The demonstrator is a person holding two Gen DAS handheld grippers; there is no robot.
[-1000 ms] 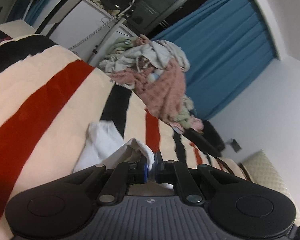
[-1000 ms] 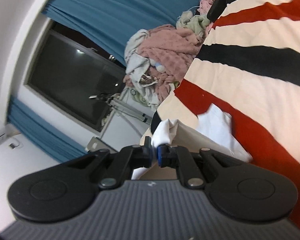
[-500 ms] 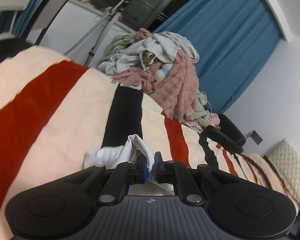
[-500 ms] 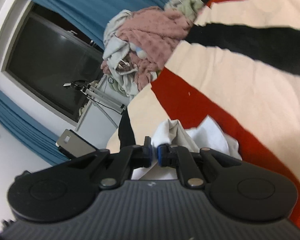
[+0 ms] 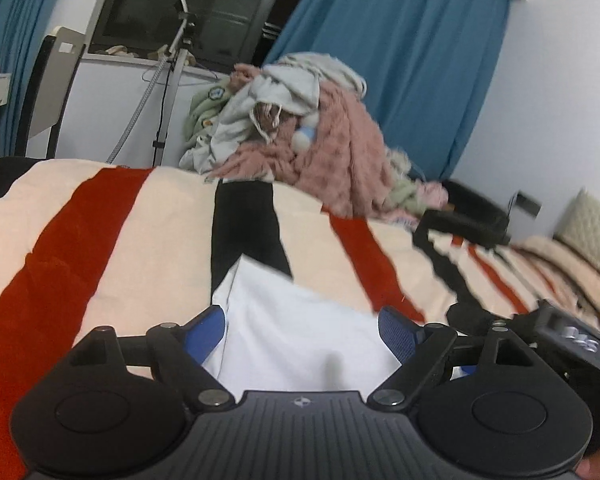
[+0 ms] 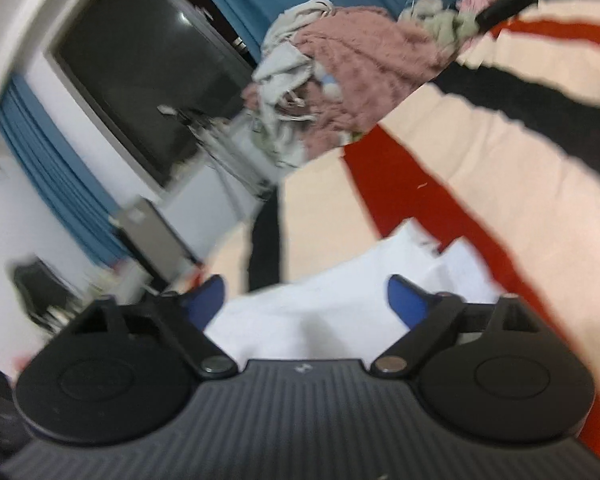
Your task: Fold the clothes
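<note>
A white garment [image 5: 296,328] lies flat on the striped red, black and cream blanket [image 5: 112,240]. My left gripper [image 5: 302,326] is open just above it, its blue pads wide apart on either side of the cloth. The garment also shows in the right wrist view [image 6: 328,300], where my right gripper [image 6: 306,300] is open over it, holding nothing. The right gripper's body shows at the right edge of the left wrist view [image 5: 572,340].
A pile of unfolded clothes [image 5: 300,132], pink, grey and green, sits at the far end of the bed; it also shows in the right wrist view [image 6: 340,68]. Blue curtains [image 5: 400,60], a dark window, a tripod [image 5: 172,80] and a black bag [image 5: 472,216] lie beyond.
Both grippers were shut on the white garment, holding it bunched up. Both have opened and let it go; it now lies spread flat on the blanket.
</note>
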